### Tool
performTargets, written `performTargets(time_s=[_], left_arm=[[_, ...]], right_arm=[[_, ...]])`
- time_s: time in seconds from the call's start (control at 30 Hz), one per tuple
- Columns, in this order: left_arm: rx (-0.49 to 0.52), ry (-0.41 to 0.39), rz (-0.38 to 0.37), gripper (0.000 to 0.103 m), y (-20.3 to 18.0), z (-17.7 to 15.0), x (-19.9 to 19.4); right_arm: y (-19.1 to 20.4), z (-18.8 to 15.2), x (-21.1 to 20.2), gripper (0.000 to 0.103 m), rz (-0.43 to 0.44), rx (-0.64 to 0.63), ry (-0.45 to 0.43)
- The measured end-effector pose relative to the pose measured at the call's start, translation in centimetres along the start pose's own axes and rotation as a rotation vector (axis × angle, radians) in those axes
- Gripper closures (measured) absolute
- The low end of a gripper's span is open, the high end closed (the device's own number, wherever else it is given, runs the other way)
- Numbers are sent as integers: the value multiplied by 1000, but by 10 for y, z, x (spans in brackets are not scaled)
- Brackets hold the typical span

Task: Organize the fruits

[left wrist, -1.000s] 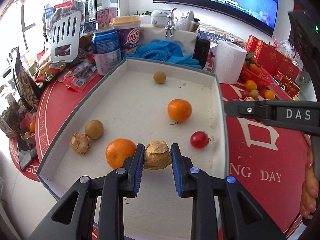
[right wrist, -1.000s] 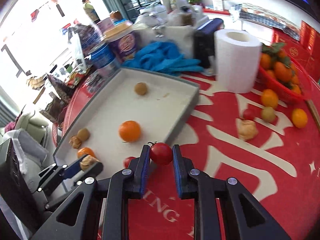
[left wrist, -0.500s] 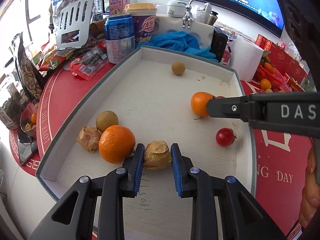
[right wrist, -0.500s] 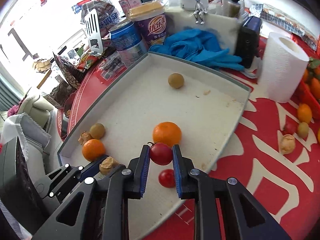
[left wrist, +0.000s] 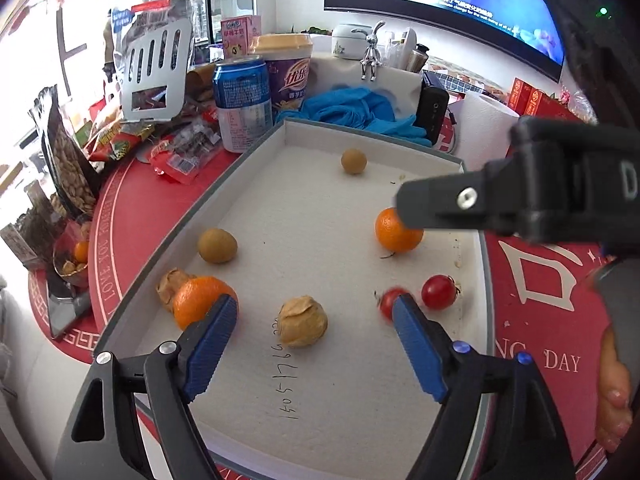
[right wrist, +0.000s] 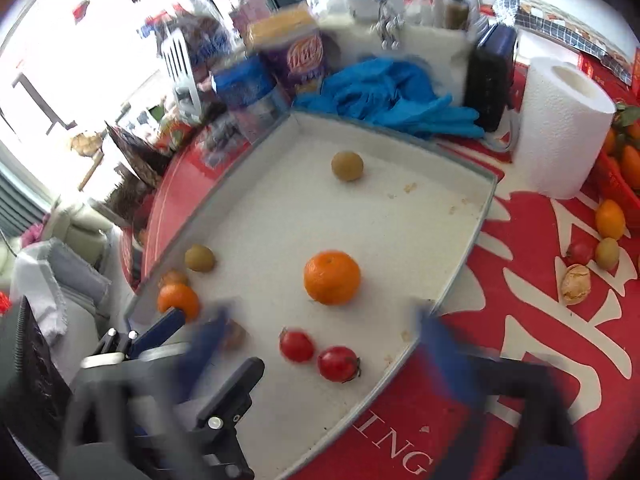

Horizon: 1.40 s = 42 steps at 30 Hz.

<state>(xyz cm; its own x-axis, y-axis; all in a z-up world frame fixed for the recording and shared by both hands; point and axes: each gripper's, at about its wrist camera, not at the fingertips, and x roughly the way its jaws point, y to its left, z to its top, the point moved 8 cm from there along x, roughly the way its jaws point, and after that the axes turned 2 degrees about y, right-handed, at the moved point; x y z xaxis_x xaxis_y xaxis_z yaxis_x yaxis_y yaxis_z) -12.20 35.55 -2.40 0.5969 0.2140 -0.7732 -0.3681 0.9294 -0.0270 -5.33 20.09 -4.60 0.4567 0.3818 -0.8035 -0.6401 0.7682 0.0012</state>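
Two hand-held grippers are hovering over a grey-rimmed tray (left wrist: pixel 256 152) on a red tablecloth (right wrist: pixel 520 352). Both have just been opening their jaws. The left gripper (left wrist: pixel 312 334), now released, is straddling a papery husked fruit (left wrist: pixel 303 321) that is lying free on the tray floor, touching neither pad. The right gripper (right wrist: pixel 320 344), blurred and spread wide, is standing above two cherry tomatoes (right wrist: pixel 318 354) resting side by side near the tray's near edge, clear of its fingers. Two oranges (right wrist: pixel 332 277), two brown round fruits (right wrist: pixel 347 165) and another husked fruit (left wrist: pixel 170 282) are also lying in the tray. More fruit (right wrist: pixel 600 246) is sitting outside on the cloth beside a paper roll (right wrist: pixel 560 128).
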Motion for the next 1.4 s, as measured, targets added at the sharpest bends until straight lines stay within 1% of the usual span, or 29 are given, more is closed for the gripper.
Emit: performTargets(time_s=[0.13,0.27,0.37,0.47,0.6,0.7,0.77,0.83,0.97,1.1,1.3,1.4], left_arm=[[-3,3,-3,20,-4,2,-4],[14,-1,-10,20,-12,4,-11],[41,-1,-24,20,-27,7,-16],[76,12,-61,20,-50,10,-20],[123,44,-138,20,-89,14,-21],[159,63,-169,20,-117,19,-19],[185,74,-186,20,-140,26,-15],[203,81,-193,20,-161,34,-8],[206,121,-209,20,-194,46,14],[223,145,-162,20,-221,53,45],[187,201,-133,20,-236,57,84],[189,219,-114,23,-240,56,95]], right_arm=[[-13,1,-17,0,-51,7,-42],[-50,-6,-30,0,-67,98,-54],[-90,-16,-39,0,-114,181,-57],[-139,-34,-49,0,-200,263,-50],[-192,-58,-59,0,-313,328,-35],[-229,-78,-65,0,-416,338,10],[-244,-87,-70,0,-468,327,15],[-253,-94,-74,0,-503,311,22],[-255,-97,-79,0,-493,260,-12],[-255,-99,-82,0,-495,237,-58],[-256,-101,-79,0,-491,215,-91],[-254,-103,-80,0,-489,210,-95]])
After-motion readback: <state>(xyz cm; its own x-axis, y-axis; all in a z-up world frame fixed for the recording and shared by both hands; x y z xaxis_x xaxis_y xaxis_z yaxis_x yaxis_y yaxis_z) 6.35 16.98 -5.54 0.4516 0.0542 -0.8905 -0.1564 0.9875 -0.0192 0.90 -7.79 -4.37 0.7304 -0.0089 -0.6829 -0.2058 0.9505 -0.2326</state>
